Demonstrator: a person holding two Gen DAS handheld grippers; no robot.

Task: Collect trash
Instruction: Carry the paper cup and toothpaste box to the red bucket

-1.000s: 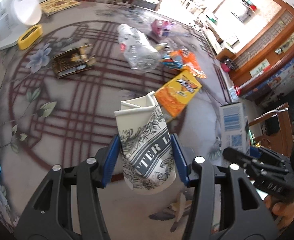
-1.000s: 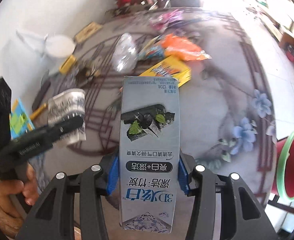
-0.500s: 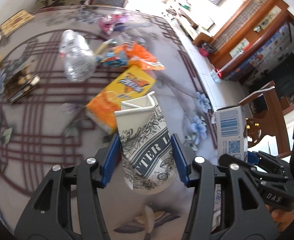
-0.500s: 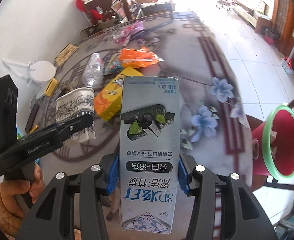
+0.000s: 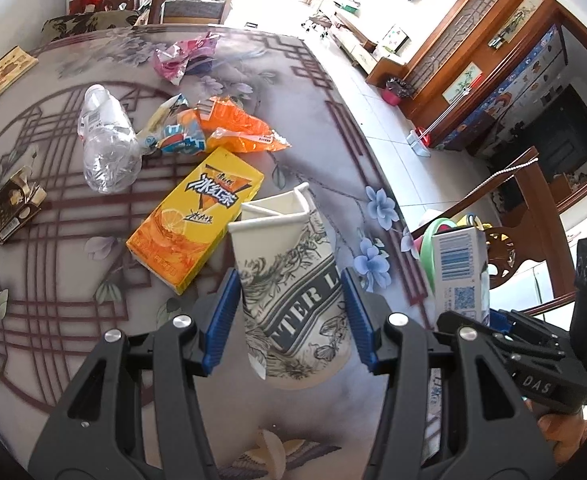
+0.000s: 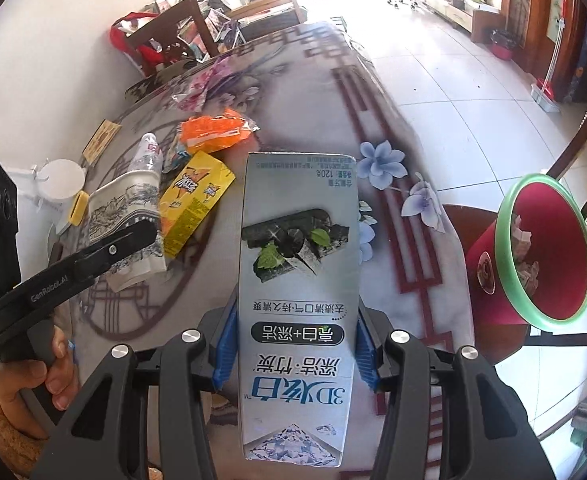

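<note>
Two grippers: the left gripper (image 5: 291, 316) and the right gripper (image 6: 295, 344), each one holding one thing.
Left hold: a squashed paper cup (image 5: 293, 280) sits between the blue pads (image 5: 223, 318), pinched tight on both sides, its open end pointing away.
Right hold: a grey toothpaste box (image 6: 299, 300) stands between the two pads, squeezed on both long sides, sticking far out past the tips.
Trash left on the table: one yellow drink carton (image 5: 195, 216), one clear bottle (image 5: 107, 142), one orange bag (image 5: 239, 126), one pink wrapper (image 5: 183, 58), one blue snack wrapper (image 5: 179, 138).
Bin: one red bin (image 6: 541, 252) with a green rim, off the table's right edge, tipped so its mouth shows, paper scraps inside.
Edge: the table (image 6: 325, 92) ends just right of the box.
Room: bare tablecloth lies under both grippers.
</note>
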